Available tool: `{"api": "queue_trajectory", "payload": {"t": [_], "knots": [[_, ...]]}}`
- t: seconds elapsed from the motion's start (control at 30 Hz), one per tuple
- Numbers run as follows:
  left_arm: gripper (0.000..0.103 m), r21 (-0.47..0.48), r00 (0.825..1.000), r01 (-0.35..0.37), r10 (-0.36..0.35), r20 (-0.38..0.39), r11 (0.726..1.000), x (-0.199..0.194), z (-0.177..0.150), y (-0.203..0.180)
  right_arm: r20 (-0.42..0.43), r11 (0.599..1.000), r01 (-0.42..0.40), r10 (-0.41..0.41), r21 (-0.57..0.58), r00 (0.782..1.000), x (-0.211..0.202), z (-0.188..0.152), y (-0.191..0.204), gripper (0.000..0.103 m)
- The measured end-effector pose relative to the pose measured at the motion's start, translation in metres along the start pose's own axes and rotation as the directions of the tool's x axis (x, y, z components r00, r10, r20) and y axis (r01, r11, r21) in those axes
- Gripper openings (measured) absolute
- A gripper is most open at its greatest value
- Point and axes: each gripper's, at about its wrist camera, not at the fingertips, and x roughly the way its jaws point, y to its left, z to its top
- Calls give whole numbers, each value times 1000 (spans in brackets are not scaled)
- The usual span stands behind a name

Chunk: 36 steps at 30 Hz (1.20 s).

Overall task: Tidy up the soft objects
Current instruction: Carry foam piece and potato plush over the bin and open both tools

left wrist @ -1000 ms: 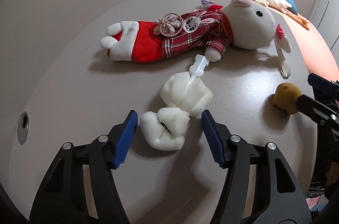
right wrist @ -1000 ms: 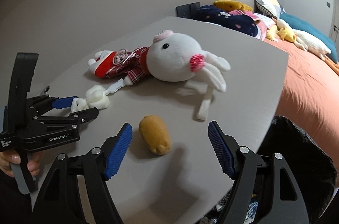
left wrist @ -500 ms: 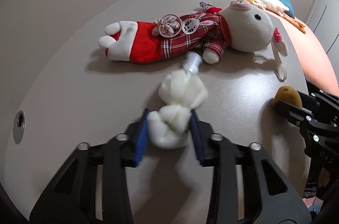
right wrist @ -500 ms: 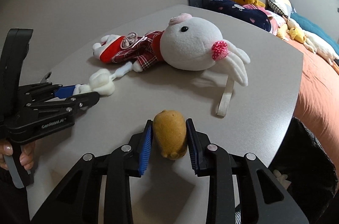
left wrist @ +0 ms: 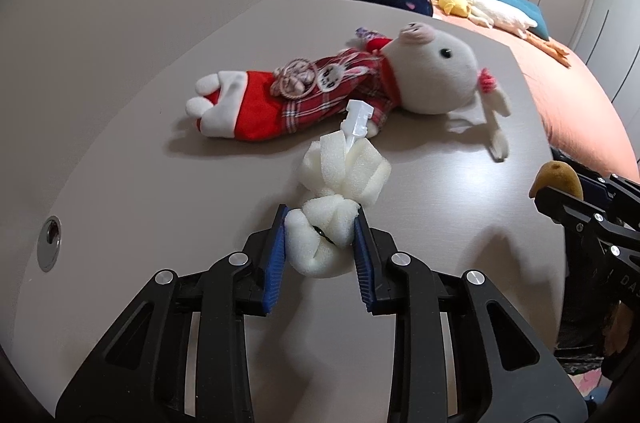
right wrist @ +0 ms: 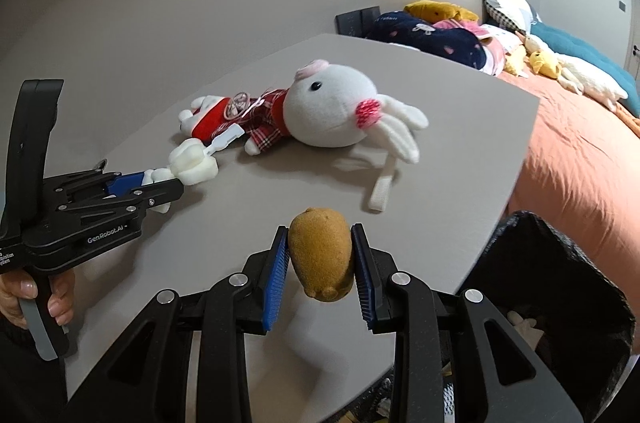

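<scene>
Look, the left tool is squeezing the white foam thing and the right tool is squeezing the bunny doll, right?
Not quite. The left tool does squeeze the white foam sponge, but the right tool is squeezing the small brown plush toy, not the bunny. The bunny doll lies untouched on the table, as the right wrist view shows.
</scene>
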Motion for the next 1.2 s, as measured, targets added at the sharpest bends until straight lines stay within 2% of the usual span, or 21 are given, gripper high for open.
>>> {"api": "queue_trajectory", "payload": {"t": [0.6, 1.2], "knots": [[30, 70, 997, 48, -52, 52, 996, -32, 2, -67, 93, 997, 42, -48, 70, 995, -67, -20, -44, 33], [31, 170, 990, 124, -135, 52, 978, -44, 2, -141, 136, 982, 111, -132, 155, 982, -120, -47, -95, 33]]}}
